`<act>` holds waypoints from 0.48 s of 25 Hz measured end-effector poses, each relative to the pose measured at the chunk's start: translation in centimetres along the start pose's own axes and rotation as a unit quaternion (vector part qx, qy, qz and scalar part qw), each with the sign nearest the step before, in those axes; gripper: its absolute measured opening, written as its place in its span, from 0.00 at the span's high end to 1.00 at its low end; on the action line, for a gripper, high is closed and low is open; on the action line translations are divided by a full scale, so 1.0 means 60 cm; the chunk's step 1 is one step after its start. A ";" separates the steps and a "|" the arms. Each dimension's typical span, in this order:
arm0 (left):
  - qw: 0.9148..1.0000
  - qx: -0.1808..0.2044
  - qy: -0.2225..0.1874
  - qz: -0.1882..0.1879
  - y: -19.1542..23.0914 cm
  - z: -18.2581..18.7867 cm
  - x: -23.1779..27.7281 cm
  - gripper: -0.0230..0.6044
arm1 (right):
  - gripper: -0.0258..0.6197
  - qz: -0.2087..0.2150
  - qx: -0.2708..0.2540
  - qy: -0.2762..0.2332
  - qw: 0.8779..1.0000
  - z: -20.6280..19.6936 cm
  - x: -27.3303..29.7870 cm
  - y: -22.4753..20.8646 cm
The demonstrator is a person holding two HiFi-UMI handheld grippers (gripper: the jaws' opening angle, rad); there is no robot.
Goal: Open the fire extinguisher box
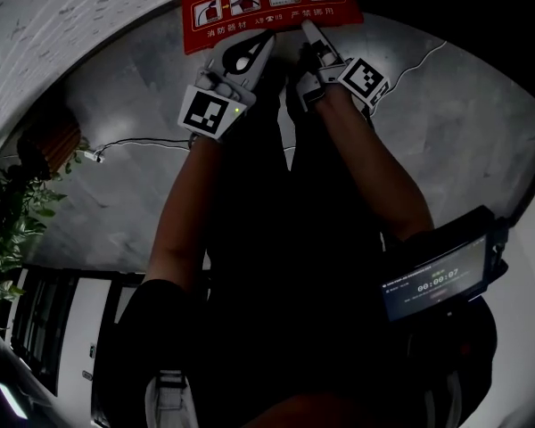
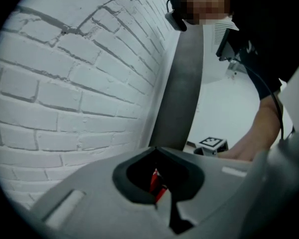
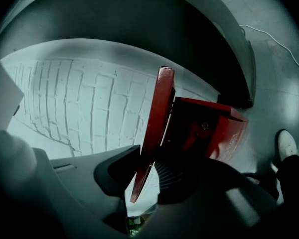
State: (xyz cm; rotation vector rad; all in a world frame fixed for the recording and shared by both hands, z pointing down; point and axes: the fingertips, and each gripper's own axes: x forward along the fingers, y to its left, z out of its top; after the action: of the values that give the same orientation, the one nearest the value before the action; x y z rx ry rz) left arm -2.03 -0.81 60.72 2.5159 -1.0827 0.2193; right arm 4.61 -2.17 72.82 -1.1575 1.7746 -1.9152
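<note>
The red fire extinguisher box (image 3: 231, 133) stands against the white brick wall with its lid (image 3: 158, 113) swung up off it, and the dark inside shows. My right gripper (image 3: 145, 161) is shut on the lid's thin edge, which runs between the two jaws. From the head view the lid's labelled red face (image 1: 267, 7) is at the top, with the right gripper (image 1: 308, 28) at its lower edge. The left gripper (image 1: 266, 43) sits just beside it, below the lid. Its jaws (image 2: 156, 151) meet at the tips; a small red sliver shows deep in the gap.
A white brick wall (image 2: 65, 83) and a dark pillar (image 2: 182, 83) rise behind the box. A thin cable (image 1: 134, 143) runs over the grey floor, a potted plant (image 1: 9, 230) stands at the left. A shoe (image 3: 287, 144) is near the box, and a timer screen (image 1: 435, 282) hangs on the person.
</note>
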 end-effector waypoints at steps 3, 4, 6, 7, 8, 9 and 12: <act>1.000 -0.004 -0.008 0.005 0.002 0.053 -0.019 0.96 | 0.81 0.008 -0.016 0.008 1.000 0.014 0.001 0.069; 1.000 -0.005 -0.013 0.007 0.005 0.079 -0.021 0.96 | 0.81 0.008 -0.022 0.010 1.000 0.025 0.004 0.098; 1.000 -0.010 -0.023 0.014 0.019 0.127 -0.019 0.96 | 0.81 0.001 -0.025 0.012 1.000 0.052 0.014 0.148; 0.999 -0.012 -0.026 0.018 0.027 0.147 -0.019 0.96 | 0.81 0.000 -0.028 0.012 1.000 0.063 0.021 0.169; 0.999 -0.014 -0.030 0.022 0.034 0.162 -0.021 0.96 | 0.81 0.008 -0.037 0.015 0.999 0.072 0.029 0.189; 0.999 -0.015 -0.034 0.026 0.040 0.171 -0.022 0.96 | 0.81 0.019 -0.049 0.019 0.998 0.078 0.036 0.206; 0.998 -0.016 -0.041 0.034 0.048 0.176 -0.025 0.96 | 0.82 0.030 -0.062 0.026 0.997 0.092 0.051 0.228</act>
State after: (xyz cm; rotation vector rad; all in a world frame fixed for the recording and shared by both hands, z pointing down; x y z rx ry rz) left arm -5.27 -5.96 51.53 2.4818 -1.1970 0.1173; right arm 2.44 -10.90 60.77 -1.0892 1.9570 -1.8411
